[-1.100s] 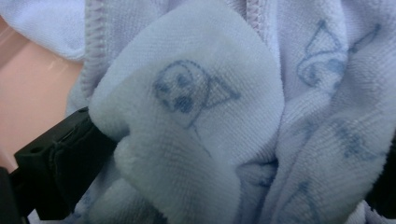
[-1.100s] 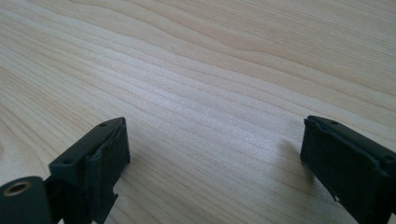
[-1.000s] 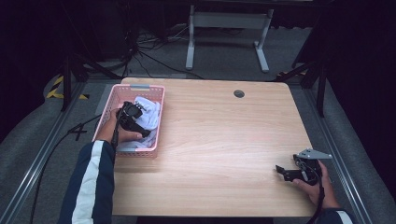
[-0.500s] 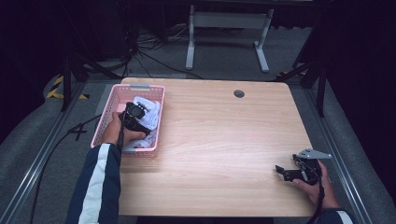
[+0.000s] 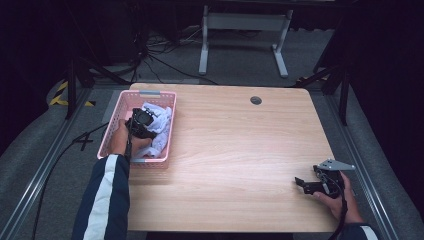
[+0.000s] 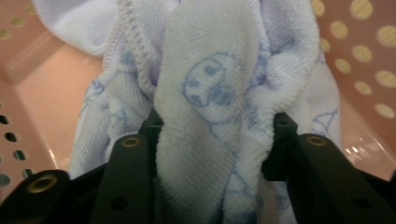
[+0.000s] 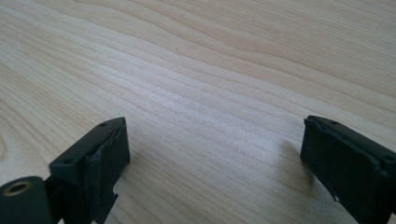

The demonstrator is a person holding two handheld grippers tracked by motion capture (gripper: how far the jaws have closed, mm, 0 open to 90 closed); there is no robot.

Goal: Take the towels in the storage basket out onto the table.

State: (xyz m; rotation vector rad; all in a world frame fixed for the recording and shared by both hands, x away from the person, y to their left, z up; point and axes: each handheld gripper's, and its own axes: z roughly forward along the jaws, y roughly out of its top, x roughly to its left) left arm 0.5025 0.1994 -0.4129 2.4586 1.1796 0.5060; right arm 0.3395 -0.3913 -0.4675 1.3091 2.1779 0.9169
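— Well, start with the wooden table (image 5: 235, 150): what's on it?

— A pink basket (image 5: 116, 116) at its left edge, and in it a crumpled white cloth (image 5: 159, 120) with a blue printed pattern. It lies bunched against the basket's right wall.

— How would that cloth handle?

— My guess: light, soft and limp, terry-like and a bit grippy. It won't slip easily, but it will sag and trail once lifted. Best taken by a thick raised fold so the pads catch several layers; a thin edge could pull free.

— And that's what is happening?

— Yes. The left gripper (image 6: 212, 140) has just been closing its jaws, and a fat fold of cloth (image 6: 210, 93) stands between them, squeezed at both sides, so it looks pinched.

— The arm's pose?

— The left forearm, in a dark sleeve with a white stripe (image 5: 107, 195), reaches forward, and the left hand (image 5: 122, 142) dips the gripper down into the basket.

— The other one?

— The right gripper (image 5: 306, 185) rests low at the table's right front corner, jaws wide apart, nothing between them.
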